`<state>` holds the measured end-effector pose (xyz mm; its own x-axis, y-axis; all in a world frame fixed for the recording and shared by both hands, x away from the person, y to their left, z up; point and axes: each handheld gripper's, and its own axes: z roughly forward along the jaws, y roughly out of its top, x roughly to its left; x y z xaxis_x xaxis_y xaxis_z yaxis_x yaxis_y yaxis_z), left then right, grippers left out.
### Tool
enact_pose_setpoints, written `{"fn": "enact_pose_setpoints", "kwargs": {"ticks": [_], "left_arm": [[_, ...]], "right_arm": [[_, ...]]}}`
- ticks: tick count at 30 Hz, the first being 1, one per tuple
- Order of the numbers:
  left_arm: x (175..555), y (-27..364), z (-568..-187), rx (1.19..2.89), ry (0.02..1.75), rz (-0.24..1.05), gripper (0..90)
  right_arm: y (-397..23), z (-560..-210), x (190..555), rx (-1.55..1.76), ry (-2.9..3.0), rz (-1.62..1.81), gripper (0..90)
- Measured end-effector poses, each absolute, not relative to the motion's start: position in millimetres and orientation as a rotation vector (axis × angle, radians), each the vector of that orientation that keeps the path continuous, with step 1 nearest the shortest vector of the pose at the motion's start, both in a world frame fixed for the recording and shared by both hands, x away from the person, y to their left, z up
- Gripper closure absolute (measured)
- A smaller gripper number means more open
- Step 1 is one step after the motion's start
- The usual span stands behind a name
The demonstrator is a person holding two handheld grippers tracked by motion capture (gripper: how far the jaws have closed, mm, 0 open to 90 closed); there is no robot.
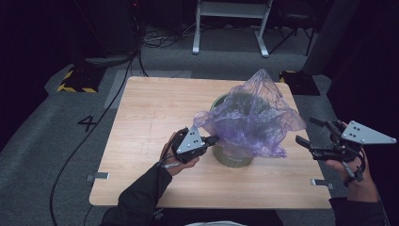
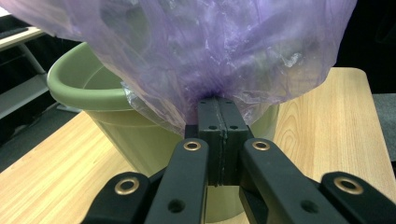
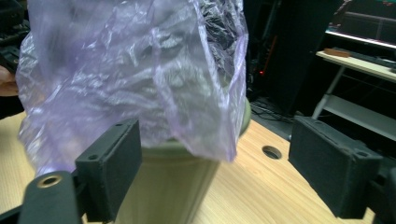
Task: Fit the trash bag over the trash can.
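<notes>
A: Purple translucent plastic bag [image 1: 251,117] is seen draped over the round olive-green plastic bin [image 1: 233,157], which stands on the light wooden table [image 1: 141,122]. Status of the grip?

B: Left gripper [image 1: 212,139] is clamped on the purple translucent plastic bag. In the left gripper view the two black pads [image 2: 211,122] are pressed flat together, with a pinch of the film [image 2: 205,51] caught at their tips. The film fans up and out from that pinch point.

A: Bin relative to the fingers?

B: Bin rim [image 2: 84,88] is seen just beyond the closed fingertips and to their left in the left gripper view; the bin wall is directly behind them. Whether the fingers touch the wall cannot be told.

A: Right side?

B: Right gripper [image 1: 310,134] is held off the table's right edge, apart from the bag, jaws spread wide. Nothing is gripped. In the right gripper view the bag [image 3: 135,79] and bin [image 3: 168,182] are framed beyond the two separated pads [image 3: 114,163], not pressed by either. The bag's loose lower edge hangs ahead of the fingers, nearer the left pad.

A: Bag seated?

B: Bunched and puffed above the rim; part is draped down the bin's outer wall.
</notes>
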<state>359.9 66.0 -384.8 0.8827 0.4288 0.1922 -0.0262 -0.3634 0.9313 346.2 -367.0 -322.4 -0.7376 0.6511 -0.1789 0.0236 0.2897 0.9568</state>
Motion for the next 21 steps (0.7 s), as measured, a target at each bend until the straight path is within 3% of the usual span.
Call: {"fn": "enact_pose_setpoints", "kwargs": {"ticks": [3,4,7,11,13,16,21], "left_arm": [[360.0,66.4,-384.8,1.891,0.302,0.490,88.7],[360.6,67.0,-384.6,1.896,0.303,0.488,88.2],[361.6,67.9,-385.0,1.893,0.313,0.482,87.3],[362.9,70.4,-385.9,1.895,0.328,0.477,80.5],[362.9,71.2,-385.7,1.900,0.340,0.477,77.5],[359.8,79.3,-380.5,1.917,0.382,0.513,58.8],[364.8,100.3,-372.0,1.862,0.511,0.496,26.9]], "right_arm": [[-362.0,-321.6,350.8,0.587,2.027,1.474,17.4],[-356.8,-322.1,354.2,0.573,2.044,1.455,21.6],[-352.7,-324.8,357.1,0.558,2.075,1.451,37.9],[-351.1,-331.2,357.8,0.544,2.091,1.459,68.3],[-350.5,-333.2,357.2,0.536,2.097,1.459,72.4],[-347.1,-340.1,354.8,0.501,2.123,1.436,83.4],[-344.0,-344.2,347.3,0.434,2.151,1.443,85.9]]}}
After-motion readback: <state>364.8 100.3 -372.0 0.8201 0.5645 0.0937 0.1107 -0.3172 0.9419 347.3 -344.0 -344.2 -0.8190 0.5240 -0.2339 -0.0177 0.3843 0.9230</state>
